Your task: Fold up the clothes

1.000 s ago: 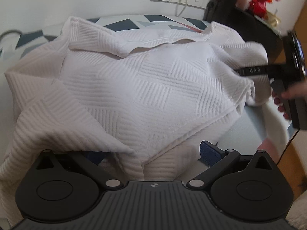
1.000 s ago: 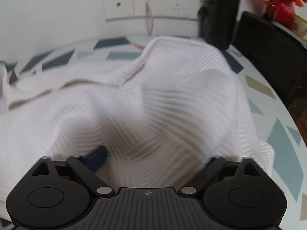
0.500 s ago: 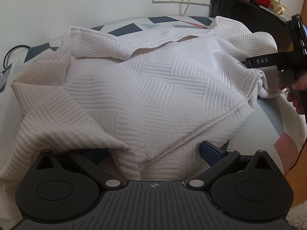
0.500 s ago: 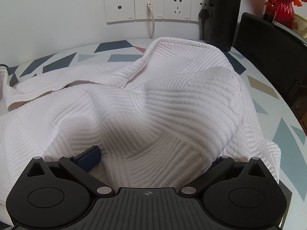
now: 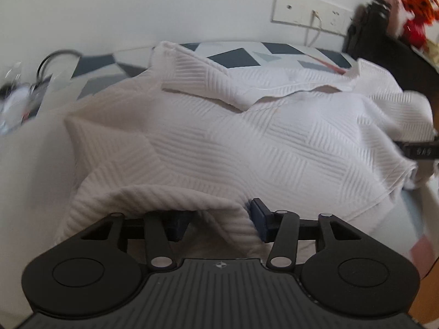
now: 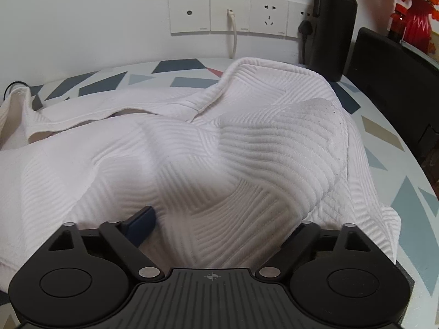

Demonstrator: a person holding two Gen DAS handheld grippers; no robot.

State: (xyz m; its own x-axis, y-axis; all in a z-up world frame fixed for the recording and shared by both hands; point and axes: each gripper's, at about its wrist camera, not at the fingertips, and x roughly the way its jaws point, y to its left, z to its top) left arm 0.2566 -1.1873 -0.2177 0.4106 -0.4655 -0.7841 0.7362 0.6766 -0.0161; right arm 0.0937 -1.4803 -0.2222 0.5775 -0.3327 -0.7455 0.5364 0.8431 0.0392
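garment (image 5: 247,142): white, rumpled on my worktop (image 6: 406,192)
left tongs (image 5: 219,219): just closing, fold pinched
right tongs (image 6: 219,219): just closing, cloth between, grip unclear
bottle (image 6: 334,24): black, behind garment

white textured garment (image 6: 208,159): one seen | grippers: two, the left gripper (image 5: 219,219) and the right gripper (image 6: 219,227) | black flask (image 6: 333,24): one | red vase (image 6: 417,26): one | wall socket plates (image 6: 270,13): four counted | patterned table (image 6: 384,134): one
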